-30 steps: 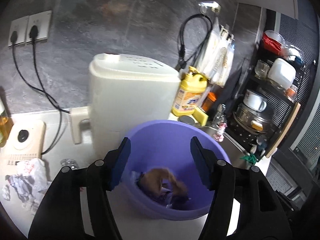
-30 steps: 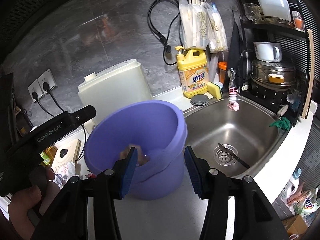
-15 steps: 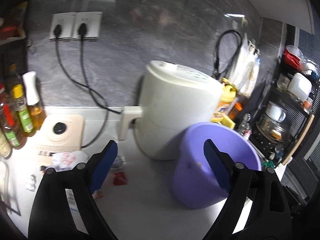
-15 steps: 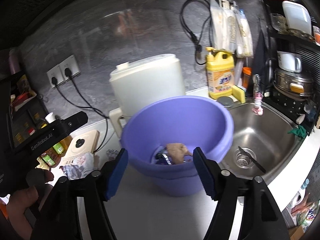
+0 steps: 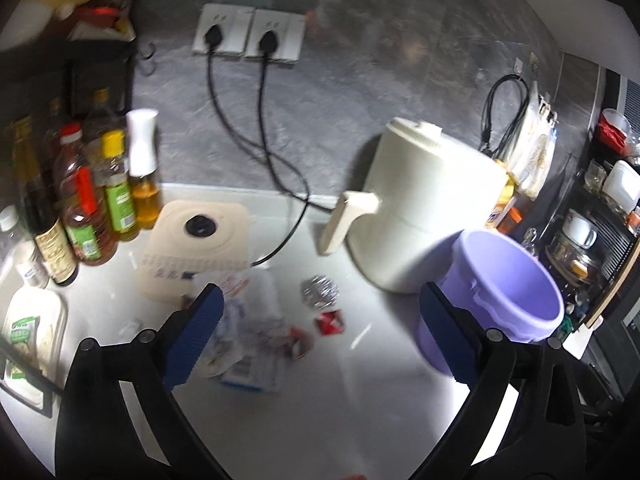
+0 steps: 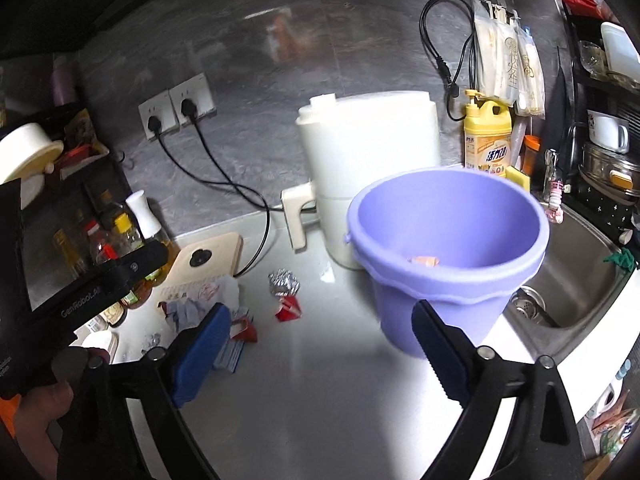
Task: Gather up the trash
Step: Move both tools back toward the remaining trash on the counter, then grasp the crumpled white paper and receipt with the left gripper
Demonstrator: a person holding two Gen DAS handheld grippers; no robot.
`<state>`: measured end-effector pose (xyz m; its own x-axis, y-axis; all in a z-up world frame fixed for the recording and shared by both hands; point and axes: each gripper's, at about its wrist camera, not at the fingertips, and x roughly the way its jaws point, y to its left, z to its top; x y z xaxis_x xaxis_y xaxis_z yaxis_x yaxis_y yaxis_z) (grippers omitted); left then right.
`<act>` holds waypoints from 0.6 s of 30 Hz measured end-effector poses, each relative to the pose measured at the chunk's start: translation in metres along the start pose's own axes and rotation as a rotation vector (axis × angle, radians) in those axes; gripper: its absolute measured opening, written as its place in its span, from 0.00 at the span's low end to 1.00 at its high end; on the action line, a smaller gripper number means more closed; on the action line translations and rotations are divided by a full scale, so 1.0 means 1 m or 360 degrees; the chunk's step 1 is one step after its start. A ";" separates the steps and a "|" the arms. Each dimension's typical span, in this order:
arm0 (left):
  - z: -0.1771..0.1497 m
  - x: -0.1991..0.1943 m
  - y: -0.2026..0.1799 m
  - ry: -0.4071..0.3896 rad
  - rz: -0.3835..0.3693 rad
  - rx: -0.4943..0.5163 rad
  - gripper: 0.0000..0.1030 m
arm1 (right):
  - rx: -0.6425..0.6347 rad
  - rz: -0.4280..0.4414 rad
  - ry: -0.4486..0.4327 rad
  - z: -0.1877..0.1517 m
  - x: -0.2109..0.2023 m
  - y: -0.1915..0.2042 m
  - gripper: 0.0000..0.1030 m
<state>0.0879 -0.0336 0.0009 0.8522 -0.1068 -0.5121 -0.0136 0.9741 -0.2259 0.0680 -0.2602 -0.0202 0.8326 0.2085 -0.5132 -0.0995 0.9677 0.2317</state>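
- Both grippers empty. Left gripper point(image 5: 320, 336) and right gripper point(image 6: 320, 352) have just been opening; jaws now wide apart, nothing between them.
- Remaining trash sits on the counter point(image 5: 320, 420) left of the purple bucket point(image 5: 516, 288): crumpled paper and wrappers point(image 5: 248, 320), a foil ball point(image 5: 320, 290), a small red wrapper point(image 5: 329, 321). All clear of the bucket, near the cream scale point(image 5: 196, 240).
- Bucket upright, mouth up, beside the white appliance point(image 5: 424, 208); something pale orange already inside point(image 6: 424, 260).
- Likely next step: left gripper takes the pile. Come in low, pads straddling the paper, close only once around the bulk, so loose bits don't scatter.
- Foil ball is roundish, no real long axis. Paper heap looks elongated front-to-back, but blur makes that uncertain; grip across the narrow side.
- Keep clear of the bottles point(image 5: 100, 208) and cord point(image 5: 280, 208).
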 end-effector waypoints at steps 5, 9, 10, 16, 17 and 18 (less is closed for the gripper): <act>-0.015 -0.003 0.031 0.0040 0.0001 -0.0043 0.94 | -0.0026 -0.0042 0.0041 -0.015 0.001 0.017 0.92; -0.021 -0.005 0.051 0.0055 0.0033 -0.0102 0.94 | -0.0048 -0.0044 0.0094 -0.021 0.005 0.027 0.92; -0.023 -0.005 0.056 0.0061 0.0039 -0.0116 0.94 | -0.0050 -0.0040 0.0104 -0.022 0.006 0.028 0.92; -0.029 -0.002 0.066 0.0075 0.0094 -0.0121 0.94 | -0.0090 0.0005 0.0138 -0.025 0.017 0.042 0.92; -0.029 0.000 0.068 0.0079 0.0108 -0.0124 0.94 | -0.0091 0.0013 0.0143 -0.025 0.019 0.043 0.92; -0.029 0.002 0.070 0.0083 0.0118 -0.0128 0.94 | -0.0091 0.0020 0.0147 -0.025 0.022 0.044 0.92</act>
<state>0.0733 0.0287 -0.0396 0.8191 -0.0472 -0.5717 -0.1194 0.9608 -0.2504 0.0679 -0.2093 -0.0417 0.7776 0.2303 -0.5850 -0.1426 0.9709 0.1926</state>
